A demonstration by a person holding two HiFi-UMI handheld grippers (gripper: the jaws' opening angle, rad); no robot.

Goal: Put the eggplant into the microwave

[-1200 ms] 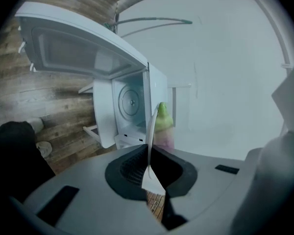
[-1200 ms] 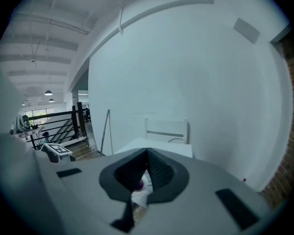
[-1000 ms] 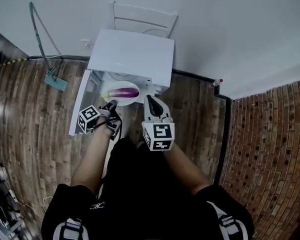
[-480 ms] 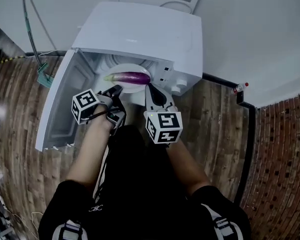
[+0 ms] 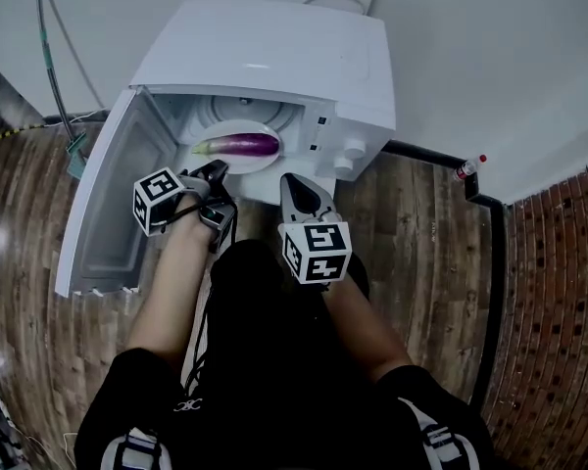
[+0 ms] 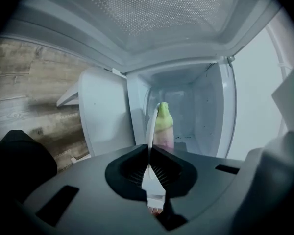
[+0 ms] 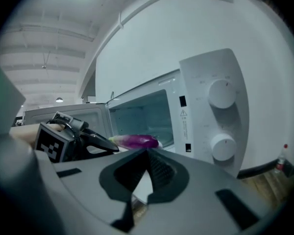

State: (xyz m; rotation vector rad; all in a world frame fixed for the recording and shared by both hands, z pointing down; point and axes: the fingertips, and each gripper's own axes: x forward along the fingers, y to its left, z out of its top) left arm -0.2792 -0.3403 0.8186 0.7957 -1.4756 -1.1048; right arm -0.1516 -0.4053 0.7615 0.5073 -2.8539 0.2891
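Microwave door [image 5: 106,204]: swung open at left
Left gripper [image 5: 220,169]: pinching the white plate [image 5: 255,164] by its rim
Eggplant [image 5: 237,144]: glossy purple, pale green stem end – lying on the plate inside the microwave [image 5: 274,57]
Right gripper [image 5: 290,182]: pressed together, empty
Change: microwave looked smaller a second ago – plate grip unchanged

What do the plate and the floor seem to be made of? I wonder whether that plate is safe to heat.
The plate looks like glazed ceramic, though white plastic is possible: it is plain white, smooth, with a thin rim. The floor looks like wood or wood-look planks with a slight sheen: brown grain and board seams show.
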